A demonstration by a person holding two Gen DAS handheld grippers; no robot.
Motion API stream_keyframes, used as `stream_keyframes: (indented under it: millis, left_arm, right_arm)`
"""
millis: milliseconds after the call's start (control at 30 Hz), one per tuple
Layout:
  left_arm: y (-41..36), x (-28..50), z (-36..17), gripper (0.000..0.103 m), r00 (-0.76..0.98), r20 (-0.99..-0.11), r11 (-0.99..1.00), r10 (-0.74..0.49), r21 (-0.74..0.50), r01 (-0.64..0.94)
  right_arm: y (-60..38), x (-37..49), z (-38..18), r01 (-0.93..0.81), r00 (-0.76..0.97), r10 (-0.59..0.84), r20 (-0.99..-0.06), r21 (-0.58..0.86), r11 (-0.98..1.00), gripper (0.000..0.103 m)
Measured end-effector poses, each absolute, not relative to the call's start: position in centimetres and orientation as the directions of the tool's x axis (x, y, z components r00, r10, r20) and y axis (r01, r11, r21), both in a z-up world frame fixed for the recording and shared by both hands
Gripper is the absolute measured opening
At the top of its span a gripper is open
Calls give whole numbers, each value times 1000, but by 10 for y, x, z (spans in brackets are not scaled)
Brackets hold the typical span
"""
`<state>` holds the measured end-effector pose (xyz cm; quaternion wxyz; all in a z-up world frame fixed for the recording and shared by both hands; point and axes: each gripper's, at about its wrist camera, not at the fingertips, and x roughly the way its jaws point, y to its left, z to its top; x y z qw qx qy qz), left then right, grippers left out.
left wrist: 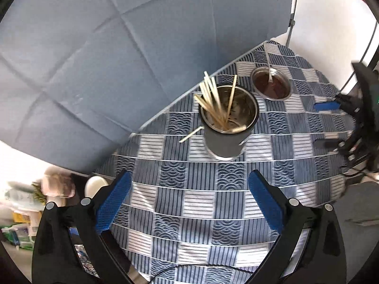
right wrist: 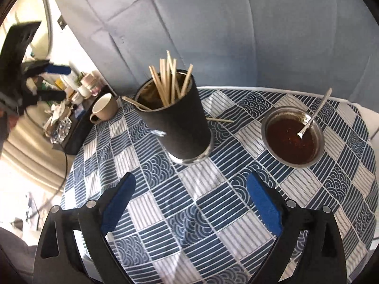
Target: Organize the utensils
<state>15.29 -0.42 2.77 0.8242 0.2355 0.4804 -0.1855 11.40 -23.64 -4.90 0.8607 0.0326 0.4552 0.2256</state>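
Beyond both hand-held grippers (left wrist: 189, 189) (right wrist: 190, 190): chopstick holder (left wrist: 226, 127) | jaws spread, empty

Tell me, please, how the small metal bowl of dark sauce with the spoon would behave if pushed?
The metal bowl sits low and wide, so it would probably slide rather than tip. Its dark sauce is liquid and could slosh over. The spoon only leans on the rim, so it may shift.

Chopsticks (right wrist: 167, 82) in holder (right wrist: 176, 123) on table (right wrist: 213, 213); one chopstick (right wrist: 220, 120) behind holder; bowl (right wrist: 292, 137) right.
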Motion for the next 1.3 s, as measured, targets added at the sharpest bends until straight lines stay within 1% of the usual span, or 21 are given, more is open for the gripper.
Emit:
stream_keyframes:
  millis: [33,133,267,300,367,433,533,600,633,700,733,800,900,1000,1100,1300]
  left_arm:
    - [-3,143,26,97,503,-862,821,-63,242,517]
    - [4,127,24,97,562,-827,848,-28,278,452]
    - [10,105,26,97,613,-788,903,-52,225,367]
    - [10,100,27,97,637,-770,916,-47,221,335]
    - [9,89,27,97,686,-728,936,1,242,255]
    - [7,79,26,97,707,-707,954,11,219,205]
    - [1,62,21,97,691,-721,976,-45,115,184]
    - [-2,54,16,97,679,-731,984,-62,69,164]
    - [-2,51,12,97,679,-733,988,-52,63,144]
    - [-2,43,4,97,678,-735,994,12,81,70]
    - [-2,41,1,97,671,-741,995,29,88,54]
    - [-7,32,-5,97,660,-749,994,59,104,30]
    - [-14,25,-13,97,640,-767,993,43,104,58]
    - [-17,19,-18,97,612,-791,995,13,73,73]
    - [-17,16,-23,97,597,-801,995,37,86,54]
    - [-13,5,-21,97,593,-804,998,-32,5,61]
  right_arm:
    - [-233,109,-44,-366,489,419,-765,256,895,90]
    - [-223,94,-32,-383,516,407,-753,222,897,90]
    - [-208,74,-18,-408,538,380,-753,161,898,92]
    - [-207,69,-15,-412,549,377,-746,150,899,92]
    - [-203,54,-6,-417,597,364,-714,111,902,95]
    - [-203,43,-1,-397,633,337,-697,81,914,95]
    - [-207,32,2,-340,663,285,-692,61,938,95]
    - [-209,24,1,-301,674,245,-697,45,953,95]
    - [-210,21,0,-276,676,221,-703,37,960,95]
    - [-214,17,-4,-240,665,208,-717,58,969,95]
    - [-218,15,-7,-211,651,218,-727,103,972,95]
    - [-223,11,-12,-187,630,234,-740,148,971,95]
    - [-225,6,-18,-160,616,225,-755,160,974,95]
    - [-224,0,-20,-167,608,231,-759,162,973,95]
    - [-222,-3,-21,-175,604,239,-761,166,971,95]
    - [-223,-7,-24,-151,592,232,-772,176,973,95]
